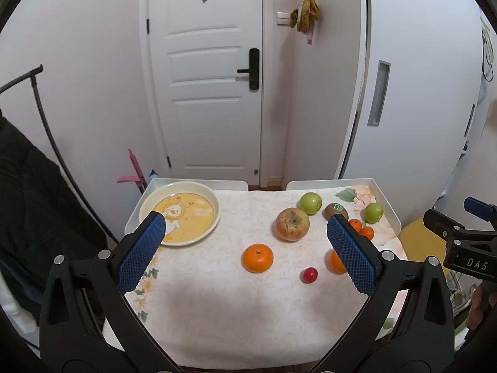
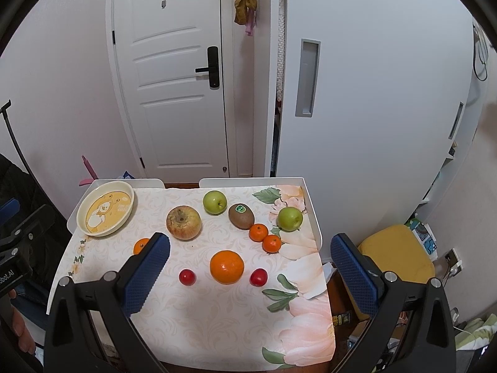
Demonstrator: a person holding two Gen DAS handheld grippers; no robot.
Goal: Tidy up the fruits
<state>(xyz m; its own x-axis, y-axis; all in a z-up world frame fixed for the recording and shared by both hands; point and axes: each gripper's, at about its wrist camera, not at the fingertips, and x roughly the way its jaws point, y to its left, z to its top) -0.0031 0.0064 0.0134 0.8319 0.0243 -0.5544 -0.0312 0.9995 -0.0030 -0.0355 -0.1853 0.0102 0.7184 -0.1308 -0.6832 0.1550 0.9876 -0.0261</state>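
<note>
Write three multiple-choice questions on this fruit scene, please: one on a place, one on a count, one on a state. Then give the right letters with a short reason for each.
1. Where is the plate on the table?
A. far left corner
B. near right corner
C. centre

2. How many green apples are on the table?
A. one
B. two
C. four

3. What is the state of the right gripper?
A. shut on the kiwi
B. shut, holding nothing
C. open, holding nothing

Answers:
1. A: the plate sits at the far left corner, apart from the fruit.
2. B: one green apple is beside the kiwi, another at the right edge.
3. C: its fingers are wide apart and nothing is between them.
</note>
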